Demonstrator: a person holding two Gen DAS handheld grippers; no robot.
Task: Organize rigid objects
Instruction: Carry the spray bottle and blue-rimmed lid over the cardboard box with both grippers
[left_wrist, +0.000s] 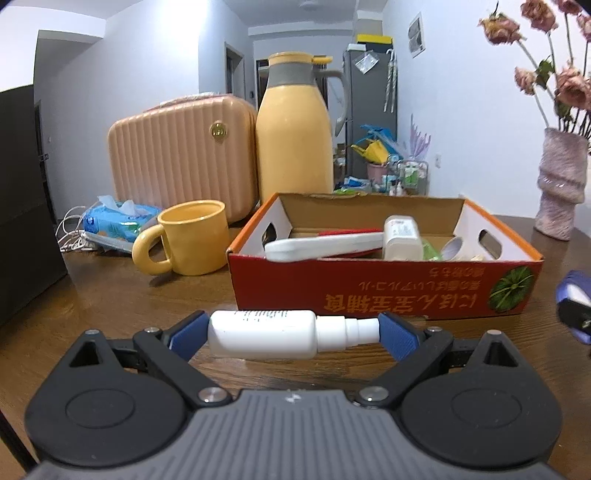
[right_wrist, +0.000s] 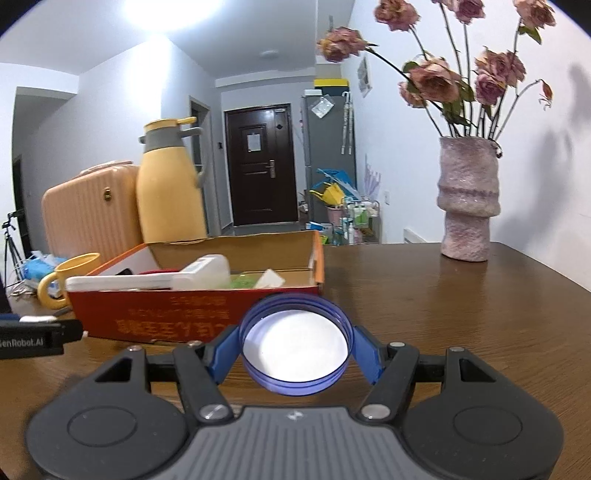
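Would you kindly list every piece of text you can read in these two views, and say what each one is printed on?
"enRobot.AI": on the left claw's black body, cut off at the picture's edge.
Large orange characters on the red box: upside down, not legible to me.
Print on the white spray bottle: too blurred.
Label on the small white bottle inside the box: too small.

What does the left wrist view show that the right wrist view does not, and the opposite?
Only the left wrist view shows the left claw shut on a white spray bottle, gripped end to end, and the white bottle standing in the box.

Only the right wrist view shows the right claw shut on a blue lid and the dark door.

Both show the red cardboard box, yellow mug, yellow thermos, pink case and pink vase.
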